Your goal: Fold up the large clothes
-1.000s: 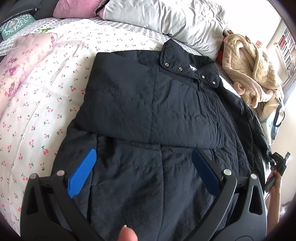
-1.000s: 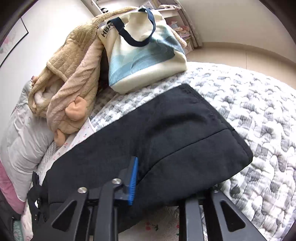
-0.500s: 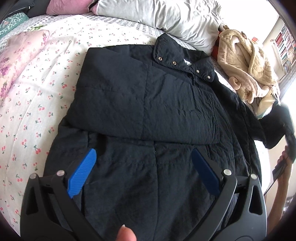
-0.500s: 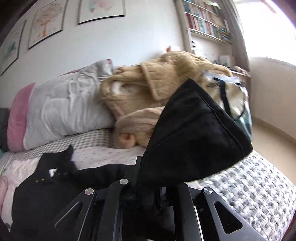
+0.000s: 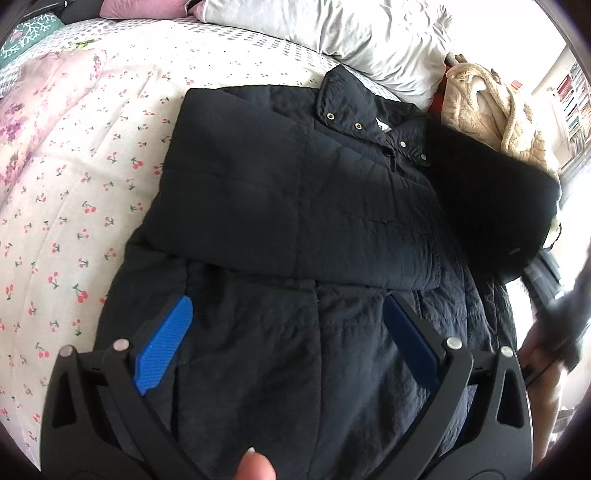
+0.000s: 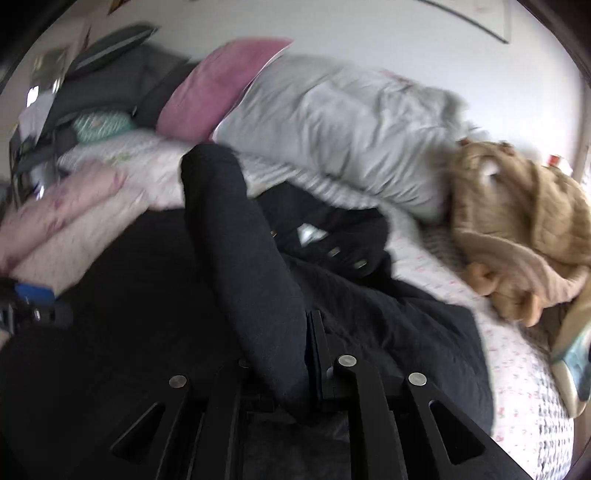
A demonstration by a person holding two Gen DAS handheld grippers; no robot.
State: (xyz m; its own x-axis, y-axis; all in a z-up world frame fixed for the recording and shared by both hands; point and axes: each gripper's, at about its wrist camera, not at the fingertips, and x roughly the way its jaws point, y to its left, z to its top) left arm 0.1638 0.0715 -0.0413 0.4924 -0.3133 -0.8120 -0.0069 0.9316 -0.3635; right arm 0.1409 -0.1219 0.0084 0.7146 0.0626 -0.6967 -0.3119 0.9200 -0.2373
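Observation:
A large black quilted jacket (image 5: 295,206) lies on the bed, collar with snaps toward the pillows, its left sleeve folded across the chest. My left gripper (image 5: 291,339) is open and empty just above the jacket's lower body. My right gripper (image 6: 295,354) is shut on the jacket's right sleeve (image 6: 236,251) and holds it lifted over the jacket. In the left wrist view that sleeve (image 5: 491,199) hangs blurred over the jacket's right shoulder.
The bed has a cherry-print cover (image 5: 74,206). A grey pillow (image 5: 332,33) and a pink pillow (image 6: 218,81) lie at the head. A beige fleece robe (image 6: 517,221) and a tote bag (image 6: 572,369) sit on the right side.
My right gripper has lifted the right sleeve off the bed's right side and swung it left over the jacket. My left gripper has stayed open and barely moved.

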